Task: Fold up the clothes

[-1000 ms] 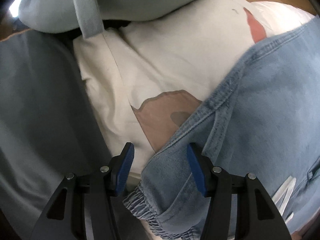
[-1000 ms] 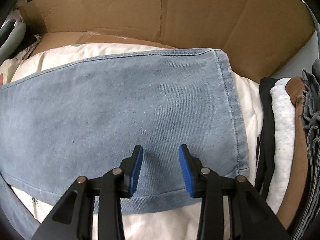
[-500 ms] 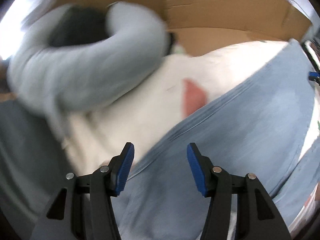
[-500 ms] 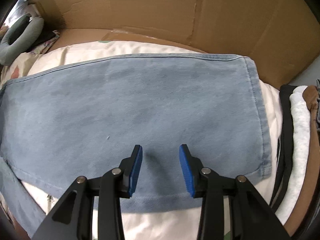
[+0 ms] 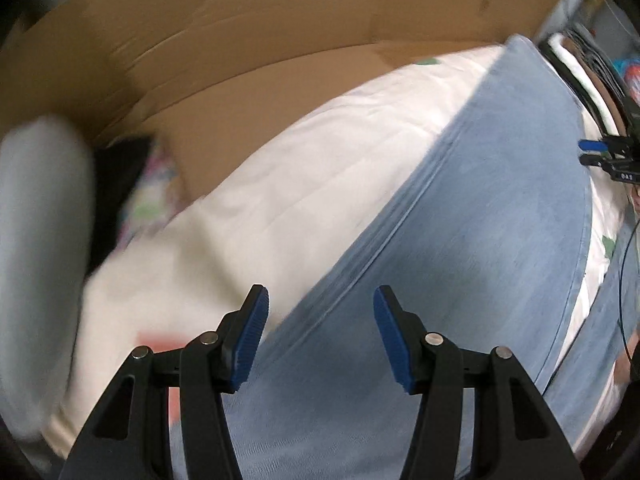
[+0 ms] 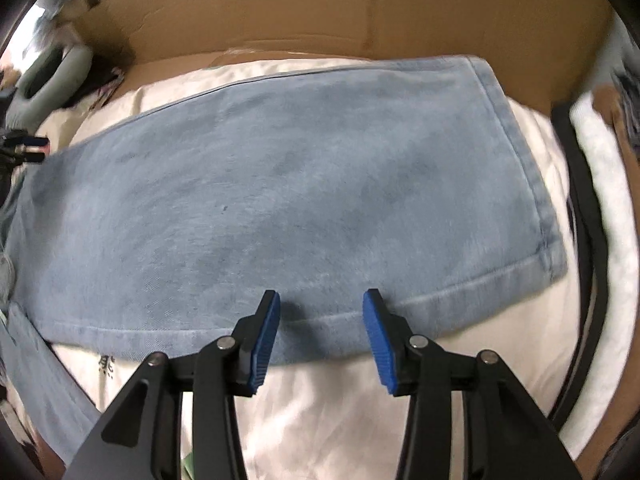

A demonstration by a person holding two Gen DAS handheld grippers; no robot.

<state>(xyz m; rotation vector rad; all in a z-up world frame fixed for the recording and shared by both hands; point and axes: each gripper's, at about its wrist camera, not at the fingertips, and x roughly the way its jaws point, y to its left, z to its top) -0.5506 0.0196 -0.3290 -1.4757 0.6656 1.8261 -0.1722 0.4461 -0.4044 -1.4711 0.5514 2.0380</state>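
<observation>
Denim jeans [image 6: 304, 208] lie flat across mid-frame on the cream bedding [image 6: 328, 412]; soft but heavyish, so grab the hem. Right claw [image 6: 320, 338] and left claw [image 5: 318, 336] both released, holding nothing.

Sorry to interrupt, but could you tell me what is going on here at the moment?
A person with a handheld gripper in each hand is folding light blue denim jeans, spread flat on a cream cloth in front of a cardboard wall. The left gripper and right gripper both hover above the denim, jaws open, holding nothing. The right one is at the hem edge. A stack of folded clothes sits to the right.
</observation>
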